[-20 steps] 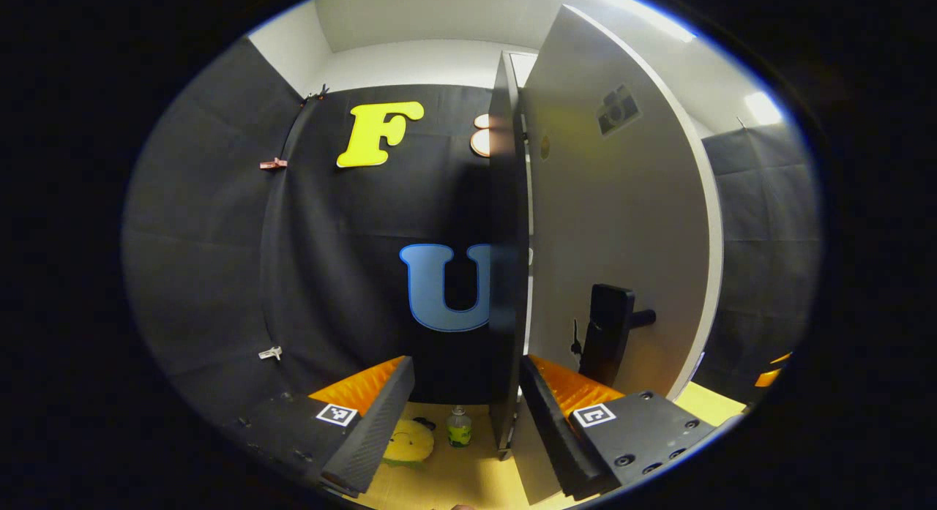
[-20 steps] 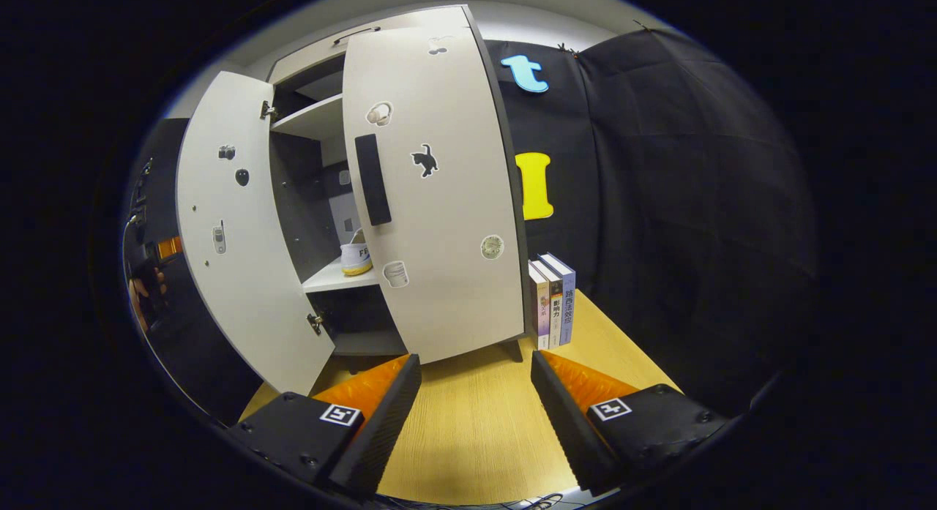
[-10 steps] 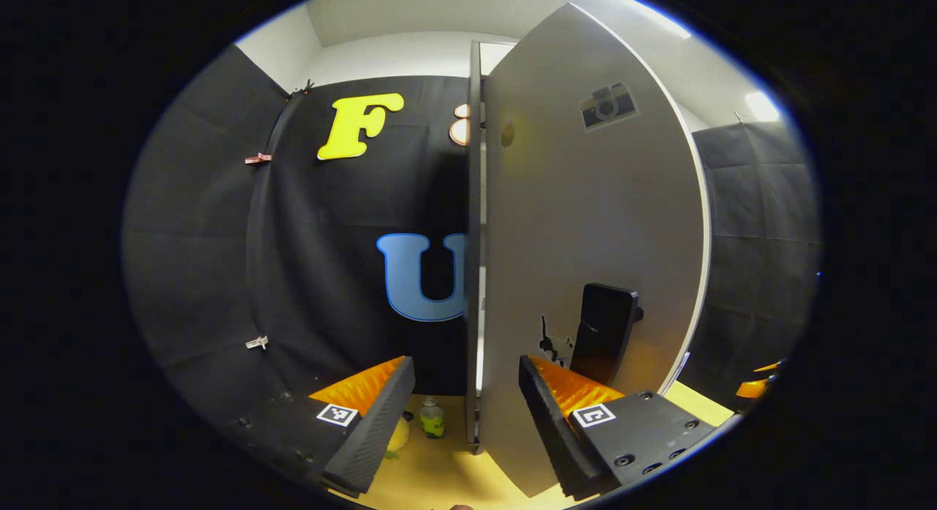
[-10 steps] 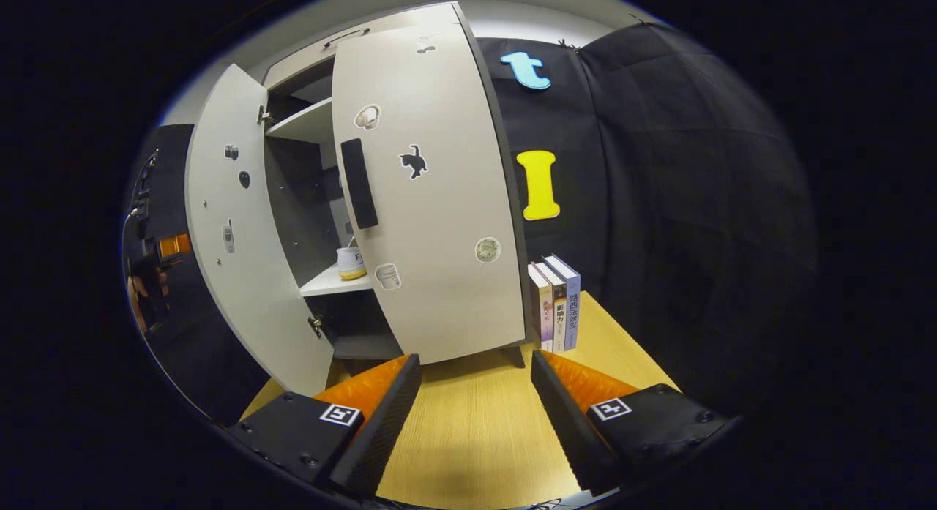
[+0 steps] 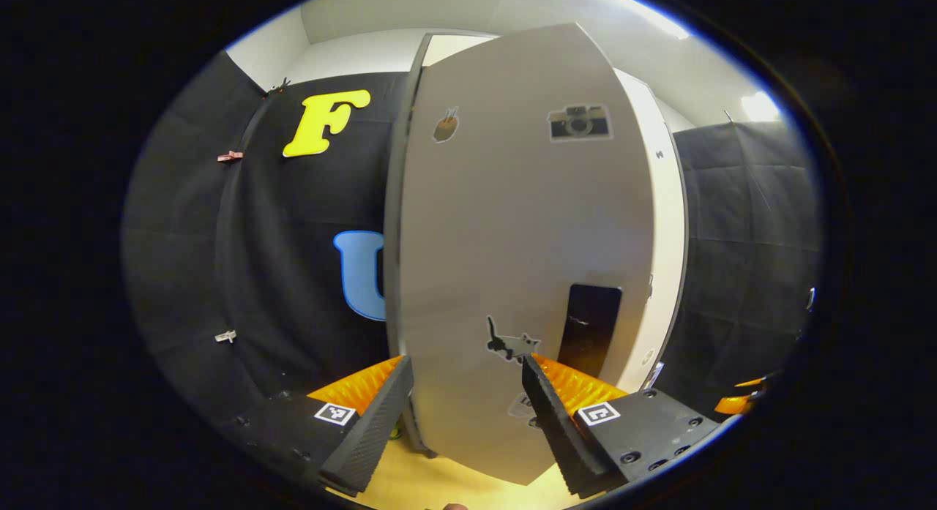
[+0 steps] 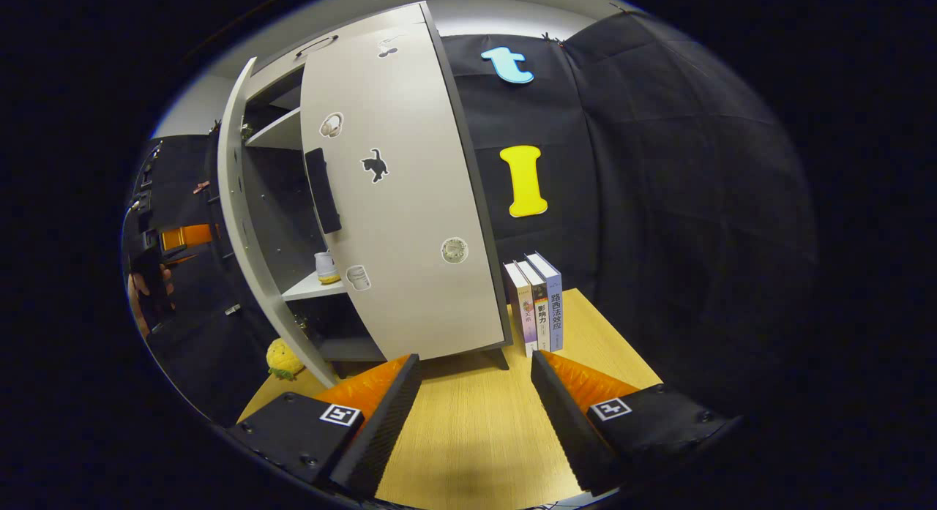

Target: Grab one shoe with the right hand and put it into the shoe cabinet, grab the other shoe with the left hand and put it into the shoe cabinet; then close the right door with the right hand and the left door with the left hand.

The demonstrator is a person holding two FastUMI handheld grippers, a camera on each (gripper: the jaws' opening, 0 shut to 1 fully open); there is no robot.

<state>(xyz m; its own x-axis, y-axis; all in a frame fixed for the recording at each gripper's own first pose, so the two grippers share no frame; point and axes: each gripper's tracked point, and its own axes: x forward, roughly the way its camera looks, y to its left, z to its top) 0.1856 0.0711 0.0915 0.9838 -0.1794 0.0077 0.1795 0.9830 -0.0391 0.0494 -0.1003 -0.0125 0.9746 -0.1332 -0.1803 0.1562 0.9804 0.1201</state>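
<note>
facing the left door (image 5: 512, 276) up close, left gripper (image 5: 467, 415) spread wide, holding nothing. right gripper (image 6: 474, 415) spread too, over the table (image 6: 476, 437), right door (image 6: 402, 203) nearly shut. shoe (image 6: 324, 267) on the cabinet shelf (image 6: 307, 289); left door partly open.

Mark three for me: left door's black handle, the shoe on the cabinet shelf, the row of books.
left door's black handle (image 5: 590, 327): left gripper view, middle of the handle plate.
shoe (image 6: 324, 266): right gripper view, its heel end on the shelf.
books (image 6: 536, 303): right gripper view, spine of the middle book.
</note>
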